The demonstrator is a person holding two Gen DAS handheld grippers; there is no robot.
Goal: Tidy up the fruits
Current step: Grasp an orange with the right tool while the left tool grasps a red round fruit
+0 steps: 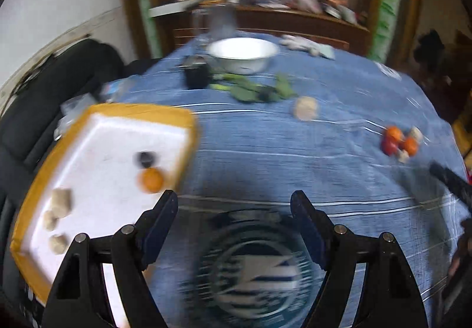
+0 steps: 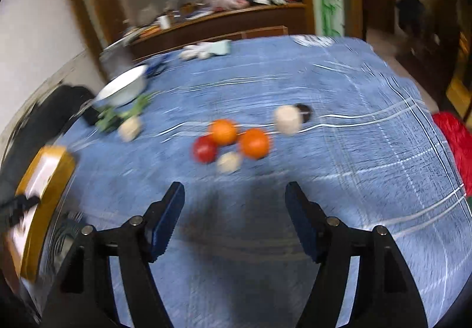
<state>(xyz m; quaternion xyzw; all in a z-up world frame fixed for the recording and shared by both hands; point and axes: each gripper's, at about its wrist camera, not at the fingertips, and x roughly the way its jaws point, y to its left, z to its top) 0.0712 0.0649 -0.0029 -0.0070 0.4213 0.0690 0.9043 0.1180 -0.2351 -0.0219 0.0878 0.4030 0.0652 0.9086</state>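
Observation:
A white tray with a yellow rim (image 1: 97, 136) lies at the left of the blue tablecloth; in it sit an orange (image 1: 151, 179), a dark fruit (image 1: 146, 158) and three beige pieces (image 1: 61, 200). My left gripper (image 1: 234, 201) hangs open just right of the tray, nothing between its fingers. In the right wrist view two oranges (image 2: 223, 131) (image 2: 254, 143), a red fruit (image 2: 204, 149), beige pieces (image 2: 228, 161) (image 2: 287, 119) and a dark fruit (image 2: 303, 111) cluster on the cloth. My right gripper (image 2: 234, 192) is open, short of that cluster. Both views are blurred.
A white bowl (image 1: 242, 55) stands at the back with green leaves (image 1: 256, 89) and a dark object (image 1: 196, 75) before it. A lone beige piece (image 1: 306, 108) lies mid-table. White gloves (image 2: 206, 50) rest at the far edge. Something red (image 2: 454, 139) is at the right edge.

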